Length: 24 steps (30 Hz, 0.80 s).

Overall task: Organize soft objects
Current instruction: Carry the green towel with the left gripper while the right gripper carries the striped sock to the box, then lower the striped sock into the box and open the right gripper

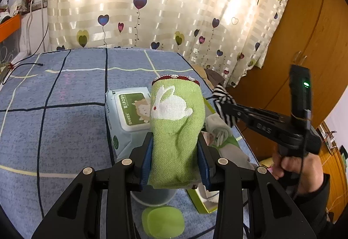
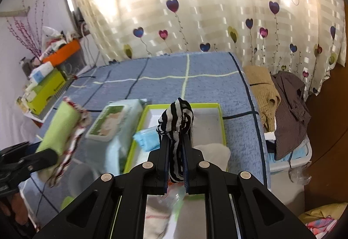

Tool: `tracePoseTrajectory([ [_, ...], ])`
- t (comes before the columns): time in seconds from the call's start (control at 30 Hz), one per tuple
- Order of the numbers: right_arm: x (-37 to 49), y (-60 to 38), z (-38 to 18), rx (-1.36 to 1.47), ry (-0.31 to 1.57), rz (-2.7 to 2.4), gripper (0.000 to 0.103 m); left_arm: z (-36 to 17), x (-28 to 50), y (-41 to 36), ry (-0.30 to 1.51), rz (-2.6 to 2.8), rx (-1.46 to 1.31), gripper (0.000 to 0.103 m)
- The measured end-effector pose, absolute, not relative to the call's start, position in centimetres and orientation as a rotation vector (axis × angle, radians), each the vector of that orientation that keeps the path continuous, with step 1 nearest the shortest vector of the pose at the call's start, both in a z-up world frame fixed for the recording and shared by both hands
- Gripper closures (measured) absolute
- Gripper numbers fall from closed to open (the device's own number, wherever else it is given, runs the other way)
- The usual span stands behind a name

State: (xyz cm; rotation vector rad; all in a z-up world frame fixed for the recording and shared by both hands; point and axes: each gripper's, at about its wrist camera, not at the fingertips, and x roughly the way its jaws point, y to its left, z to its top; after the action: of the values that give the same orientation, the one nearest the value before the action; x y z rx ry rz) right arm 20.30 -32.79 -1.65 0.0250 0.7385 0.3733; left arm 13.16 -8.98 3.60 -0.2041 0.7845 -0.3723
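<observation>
My left gripper (image 1: 177, 147) is shut on a green cloth pouch with a white rabbit (image 1: 177, 121) and holds it above the blue bed cover; the pouch also shows in the right wrist view (image 2: 62, 128). My right gripper (image 2: 176, 141) is shut on a black-and-white striped cloth (image 2: 177, 121) and holds it above a green-rimmed box (image 2: 221, 121). The striped cloth and right gripper show at the right in the left wrist view (image 1: 224, 104). A light blue cloth (image 2: 145, 140) and a white cloth (image 2: 215, 152) lie in the box.
A wet-wipes pack (image 1: 126, 112) lies left of the box. A grey cup (image 1: 152, 196) and a green lid (image 1: 163, 221) sit under my left gripper. Folded clothes (image 2: 287, 104) lie right of the bed. Shelves with boxes (image 2: 45, 86) stand at the left. A curtain hangs behind.
</observation>
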Motion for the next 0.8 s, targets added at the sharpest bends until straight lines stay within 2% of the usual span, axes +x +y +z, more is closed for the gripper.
tracePoseTrajectory([
  [0.43,27.6,-32.2,-5.7,-0.004,0.855,0.335,0.093,2.8,14.8,-9.6,0.816,-0.358,-0.204,0.065],
  [0.47,27.9,-32.1,-5.9,0.002,0.863,0.336,0.091,2.7,14.8,-9.6,0.818,-0.356,-0.205,0.065],
  [0.53,28.1,-32.2,-6.2,0.015,0.871,0.34,0.081,2.7,14.9,-9.8,0.824,-0.356,-0.203,0.065],
  [0.57,28.0,-32.2,-6.1,0.015,0.868,0.342,0.071,2.7,14.9,-9.9,0.826,-0.356,-0.201,0.065],
  [0.6,27.7,-32.2,-5.9,0.017,0.86,0.348,0.068,2.7,14.9,-9.9,0.826,-0.356,-0.2,0.065],
  [0.8,24.9,-33.1,-3.7,0.045,0.792,0.362,0.068,3.0,14.6,-10.6,0.824,-0.366,-0.193,0.065],
])
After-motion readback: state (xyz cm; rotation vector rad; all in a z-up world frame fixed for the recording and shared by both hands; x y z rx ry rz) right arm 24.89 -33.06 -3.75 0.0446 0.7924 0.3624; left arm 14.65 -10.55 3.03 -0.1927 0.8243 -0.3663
